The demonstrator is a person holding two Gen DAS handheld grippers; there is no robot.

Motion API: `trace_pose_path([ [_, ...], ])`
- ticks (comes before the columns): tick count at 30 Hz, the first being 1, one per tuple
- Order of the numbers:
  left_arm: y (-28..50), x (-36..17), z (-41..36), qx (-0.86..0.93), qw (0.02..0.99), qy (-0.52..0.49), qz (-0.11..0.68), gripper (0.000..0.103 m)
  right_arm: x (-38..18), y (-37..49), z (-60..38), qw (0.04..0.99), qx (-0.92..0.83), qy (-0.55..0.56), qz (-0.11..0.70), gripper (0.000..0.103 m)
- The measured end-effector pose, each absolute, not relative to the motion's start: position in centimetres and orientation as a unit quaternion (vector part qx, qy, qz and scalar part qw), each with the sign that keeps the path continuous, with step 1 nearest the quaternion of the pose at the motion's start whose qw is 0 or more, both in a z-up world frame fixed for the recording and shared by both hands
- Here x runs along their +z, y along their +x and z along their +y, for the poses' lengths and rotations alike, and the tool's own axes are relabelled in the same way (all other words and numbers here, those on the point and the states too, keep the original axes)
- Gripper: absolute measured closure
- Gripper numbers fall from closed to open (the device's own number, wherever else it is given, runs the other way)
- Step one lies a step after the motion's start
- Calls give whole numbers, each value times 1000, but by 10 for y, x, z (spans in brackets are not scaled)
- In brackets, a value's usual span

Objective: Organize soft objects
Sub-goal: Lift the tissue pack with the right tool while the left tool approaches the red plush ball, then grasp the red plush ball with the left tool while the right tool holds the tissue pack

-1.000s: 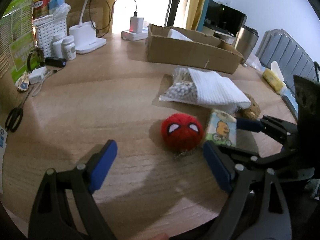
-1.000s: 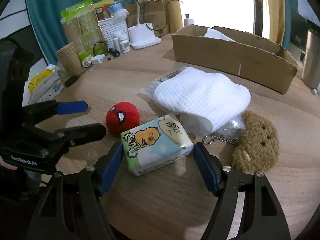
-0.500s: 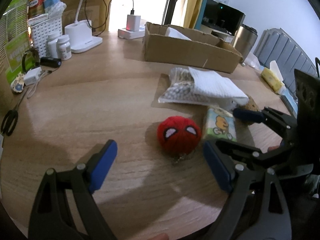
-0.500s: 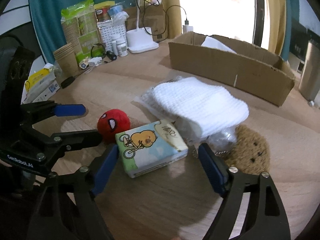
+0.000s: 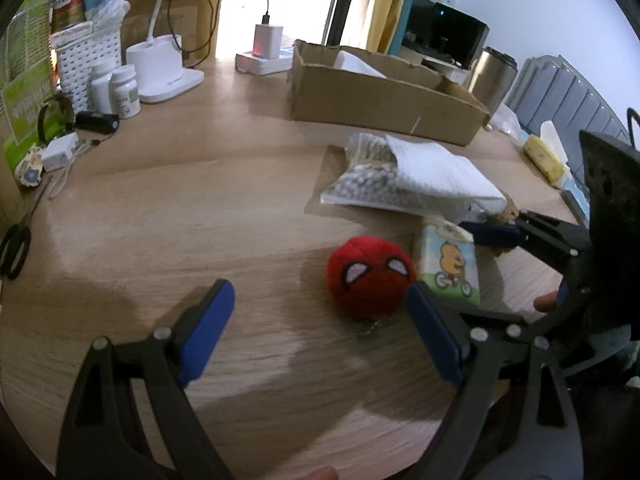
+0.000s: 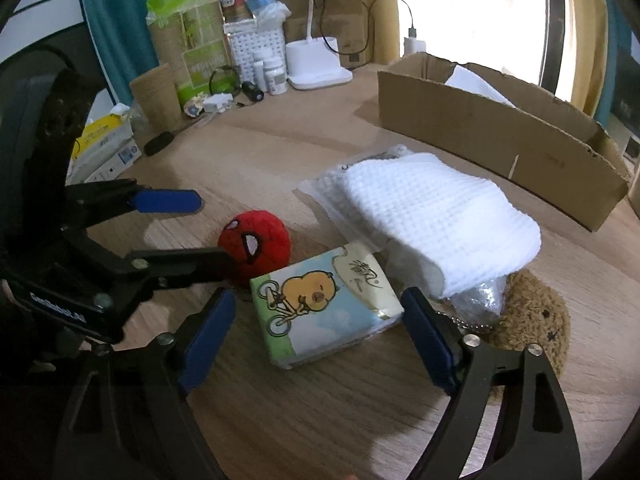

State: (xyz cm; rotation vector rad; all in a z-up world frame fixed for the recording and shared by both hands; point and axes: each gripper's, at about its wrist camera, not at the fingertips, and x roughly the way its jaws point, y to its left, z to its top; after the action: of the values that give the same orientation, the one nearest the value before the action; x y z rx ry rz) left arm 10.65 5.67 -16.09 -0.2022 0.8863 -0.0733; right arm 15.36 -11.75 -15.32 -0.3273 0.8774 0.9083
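This looks like a lived-in room of a home, with a wooden desk (image 5: pixel 168 208) serving as a catch-all. At its far left stand a white perforated basket (image 5: pixel 86 62), pill bottles (image 5: pixel 125 90), a white desk lamp base (image 5: pixel 164 76), scissors (image 5: pixel 16 244) and a charger on a power strip (image 5: pixel 269 42). Beyond a cardboard box (image 5: pixel 384 100) are yellow curtains (image 5: pixel 388 0), a dark screen (image 5: pixel 448 38), a steel tumbler (image 5: pixel 494 76) and grey padded upholstery (image 5: pixel 560 100) at the far right.
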Motion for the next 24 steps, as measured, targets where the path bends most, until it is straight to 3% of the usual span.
trace_pose_path([
  [1,106,-161,57,-36,898,-97,427,14,-153,154,-118,795,422,-152,409,25],
  [19,131,-165,26,-59,896,-45,439,16,-136,147,-162,826,379,-130,395,26],
  [22,133,-166,22,-60,893,-33,445,42,-133,147,-165,831,376,-128,390,26],
  [24,133,-165,22,-61,893,-33,445,50,-131,146,-166,832,376,-127,387,26],
])
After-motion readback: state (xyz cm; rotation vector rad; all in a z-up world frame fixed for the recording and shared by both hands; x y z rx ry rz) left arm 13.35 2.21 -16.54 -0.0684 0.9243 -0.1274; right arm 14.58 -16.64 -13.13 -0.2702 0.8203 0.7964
